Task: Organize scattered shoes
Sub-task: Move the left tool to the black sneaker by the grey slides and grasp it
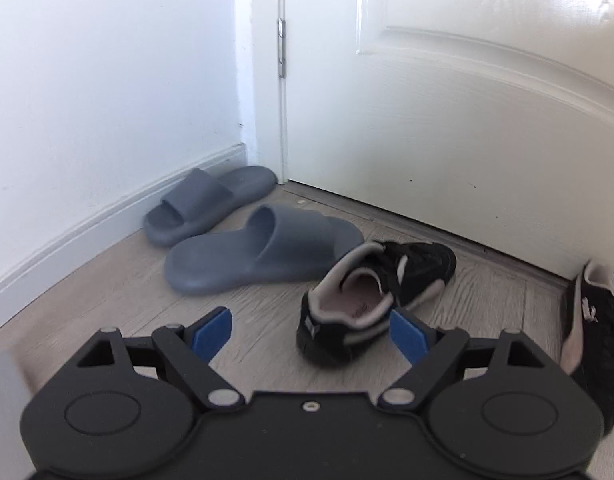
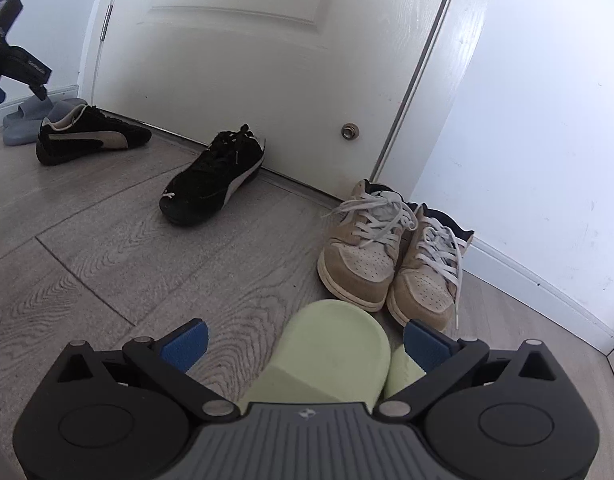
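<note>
My left gripper [image 1: 311,332] hangs open just above the floor, behind the heel of a black sneaker with cream trim [image 1: 371,284]. The heel sits between the blue pads, untouched. Its mate [image 1: 595,332] lies at the right edge near the door. Two grey slides [image 1: 263,248] rest by the wall corner. My right gripper [image 2: 305,342] is open over a pale green slide [image 2: 335,356], with a second green slide [image 2: 403,372] beside it. A beige sneaker pair [image 2: 391,264] stands ahead of it. Both black sneakers [image 2: 215,176] show there, and the left gripper [image 2: 11,68] hovers at upper left.
A white door [image 1: 447,120] closes off the far side, with a round doorstop [image 2: 349,132] low on it. White walls and skirting [image 1: 107,208] bound the left, and another wall [image 2: 547,160] the right. Grey wood floor [image 2: 107,260] lies open between the shoes.
</note>
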`<state>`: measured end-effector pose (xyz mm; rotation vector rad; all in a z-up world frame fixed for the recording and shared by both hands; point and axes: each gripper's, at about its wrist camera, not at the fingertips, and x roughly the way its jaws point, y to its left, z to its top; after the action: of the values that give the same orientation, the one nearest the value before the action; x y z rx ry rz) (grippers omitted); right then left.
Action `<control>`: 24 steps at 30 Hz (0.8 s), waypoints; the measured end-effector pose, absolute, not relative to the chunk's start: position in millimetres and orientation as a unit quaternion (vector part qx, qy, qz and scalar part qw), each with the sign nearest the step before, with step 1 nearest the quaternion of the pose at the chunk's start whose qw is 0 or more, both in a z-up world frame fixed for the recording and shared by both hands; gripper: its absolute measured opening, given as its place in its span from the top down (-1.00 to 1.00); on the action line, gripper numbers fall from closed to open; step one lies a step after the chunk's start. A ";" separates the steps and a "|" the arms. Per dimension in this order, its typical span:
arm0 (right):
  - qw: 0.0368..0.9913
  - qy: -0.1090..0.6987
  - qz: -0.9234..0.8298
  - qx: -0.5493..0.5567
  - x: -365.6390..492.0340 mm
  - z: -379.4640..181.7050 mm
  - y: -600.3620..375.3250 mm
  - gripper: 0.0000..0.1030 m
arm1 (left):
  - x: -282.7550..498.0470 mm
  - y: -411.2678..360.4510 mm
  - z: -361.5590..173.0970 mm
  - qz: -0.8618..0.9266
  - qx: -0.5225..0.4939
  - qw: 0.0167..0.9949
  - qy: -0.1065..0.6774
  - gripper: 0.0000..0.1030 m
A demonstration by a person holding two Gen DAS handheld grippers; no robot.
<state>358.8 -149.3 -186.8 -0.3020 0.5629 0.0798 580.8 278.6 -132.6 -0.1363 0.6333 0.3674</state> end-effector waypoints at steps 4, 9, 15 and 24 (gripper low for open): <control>0.946 0.283 0.067 -0.146 370.7 -190.1 -131.2 -0.98 | 626.0 303.9 -149.2 0.185 -0.091 0.918 0.340 -0.67; 0.944 0.290 0.083 -0.137 379.9 -192.9 -119.9 -0.98 | 657.4 317.9 -178.1 0.188 -0.087 0.895 0.395 -0.63; 0.944 0.295 0.087 -0.123 384.2 -193.8 -115.9 -0.97 | 659.1 318.5 -201.9 0.217 -0.115 0.879 0.409 0.34; 0.947 0.294 0.090 -0.091 373.9 -185.8 -123.6 -0.92 | 614.5 259.8 -193.8 0.171 0.002 0.890 0.423 0.53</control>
<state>373.9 -123.6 -185.8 -0.1862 0.5990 0.1837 614.5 259.8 -193.8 0.0052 0.8778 0.3542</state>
